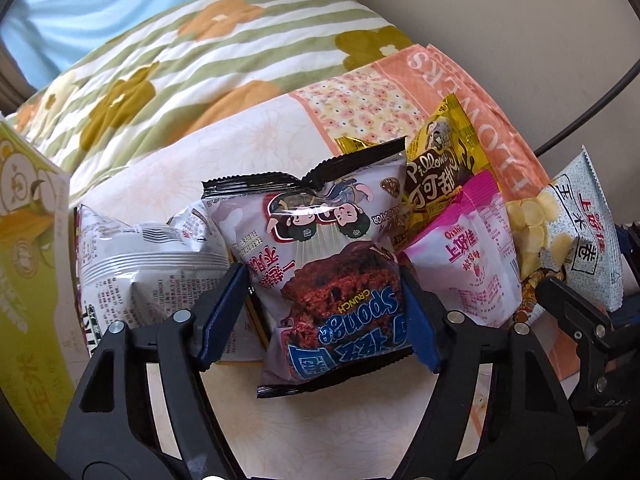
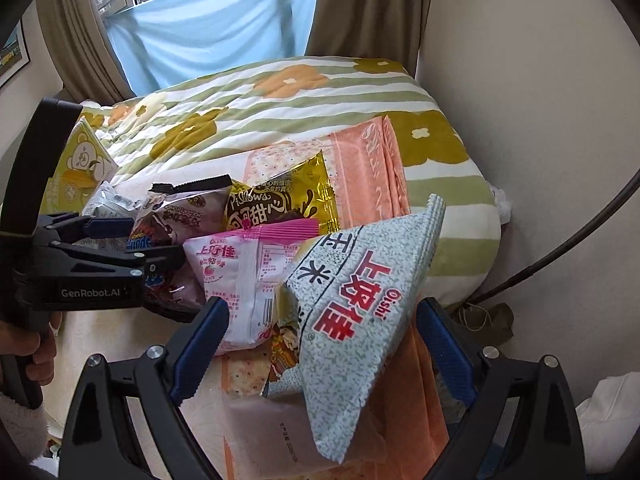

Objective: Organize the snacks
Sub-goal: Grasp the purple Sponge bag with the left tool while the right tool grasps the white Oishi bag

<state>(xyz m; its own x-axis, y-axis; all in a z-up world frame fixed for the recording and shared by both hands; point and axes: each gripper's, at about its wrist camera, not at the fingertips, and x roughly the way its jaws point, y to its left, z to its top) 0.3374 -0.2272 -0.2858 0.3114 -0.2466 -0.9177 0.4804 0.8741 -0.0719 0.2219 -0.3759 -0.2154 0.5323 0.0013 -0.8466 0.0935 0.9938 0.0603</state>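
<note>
The Sponge Crunch bag (image 1: 320,276) is the landmark here. It stands on the bed, on a peach flowered cloth (image 1: 360,96), in a row of snack bags. The left claw (image 1: 324,304) is around its lower part. The blue pads (image 1: 224,308) sit right at the bag's two sides, and the bag looks a little pinched, so the claw seems closed on it. I think the step in hand is picking this bag out of the row.

Just right of the Sponge Crunch bag is a pink Oishi bag (image 1: 468,264). Behind that one is a gold Pillows bag (image 1: 440,160). To the left is a silver-white bag (image 1: 148,264), and past it a yellow-green bear box (image 1: 28,216). Far to the right is the speckled Oishi corn bag (image 2: 360,312).

The right claw (image 2: 320,344) has that corn bag between its open jaws. The bag tilts and leans there. The pads are spread wide and I cannot tell if they press on it.

Next, the left claw should lift slowly, so the bags leaning on each side do not fall over. The puffy bag could slip or crush, so squeeze softly.

The right view shows things the left view does not: the window, the blue sheet (image 2: 208,28), the brown curtains (image 2: 360,4), and the left claw from the side. The left view shows the pads close up on the bag.
</note>
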